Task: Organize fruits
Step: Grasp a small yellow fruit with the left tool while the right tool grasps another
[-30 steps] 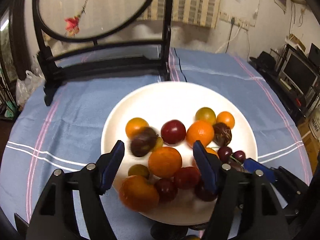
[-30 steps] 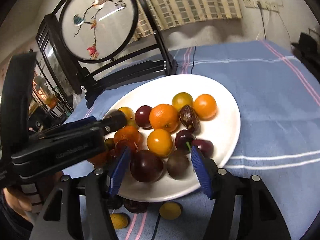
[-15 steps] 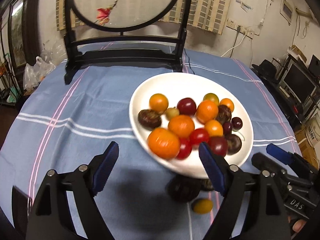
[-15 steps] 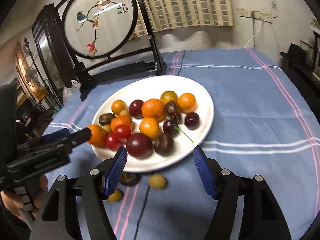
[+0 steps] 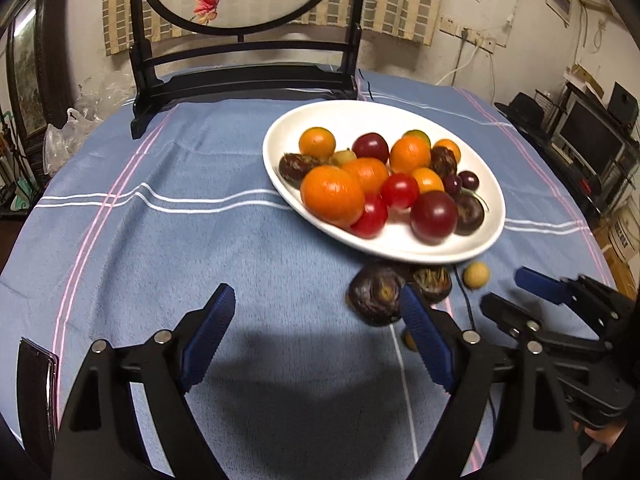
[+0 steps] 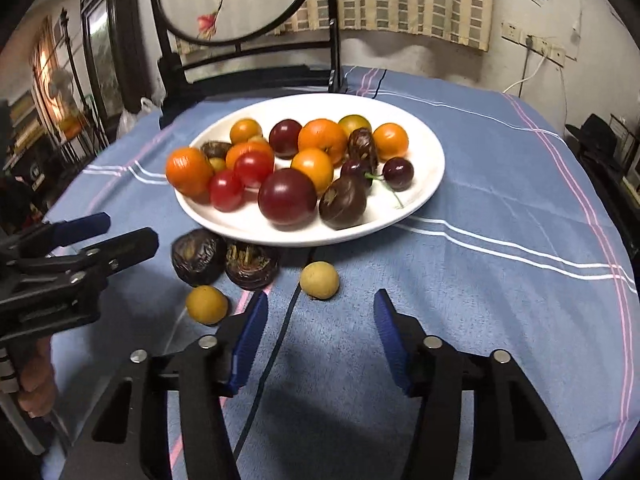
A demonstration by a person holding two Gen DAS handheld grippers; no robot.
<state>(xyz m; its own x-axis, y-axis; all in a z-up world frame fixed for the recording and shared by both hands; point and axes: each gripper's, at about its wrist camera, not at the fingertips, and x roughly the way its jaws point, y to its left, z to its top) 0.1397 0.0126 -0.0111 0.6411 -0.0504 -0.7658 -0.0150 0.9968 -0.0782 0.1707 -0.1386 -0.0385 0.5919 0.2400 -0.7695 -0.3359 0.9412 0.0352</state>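
Looking along the left hand-held gripper (image 5: 316, 340), we see its blue-padded jaws spread wide with nothing between them, hovering over the blue cloth (image 5: 160, 240) that covers the bench. Ahead and to the right sits the white plate (image 5: 400, 248), heaped with oranges, red tomatoes, dark plums and cherries; the big orange (image 5: 333, 196) lies at the plate's near left rim. Just off the near rim, on the cloth, rest two dark wrinkled fruits (image 5: 376, 294) touching each other, with a small yellow fruit (image 5: 476, 275) beside them to the right. A second yellow fruit is mostly hidden behind the left gripper's right finger. The right hand-held gripper (image 5: 516, 296) reaches in from the lower right, its jaws apart and empty. A dark wooden screen stand (image 5: 244, 76) stands at the far edge.

From the right wrist view, we see the right hand-held gripper (image 6: 320, 320) open and empty, low over the cloth. A small yellow fruit (image 6: 319, 280) lies just ahead between its fingertips, another yellow fruit (image 6: 207, 304) sits to the left, and the two dark wrinkled fruits (image 6: 226, 258) lie against the near rim of the plate (image 6: 424, 184). The left hand-held gripper (image 6: 120, 232) enters from the left, jaws parted, holding nothing.
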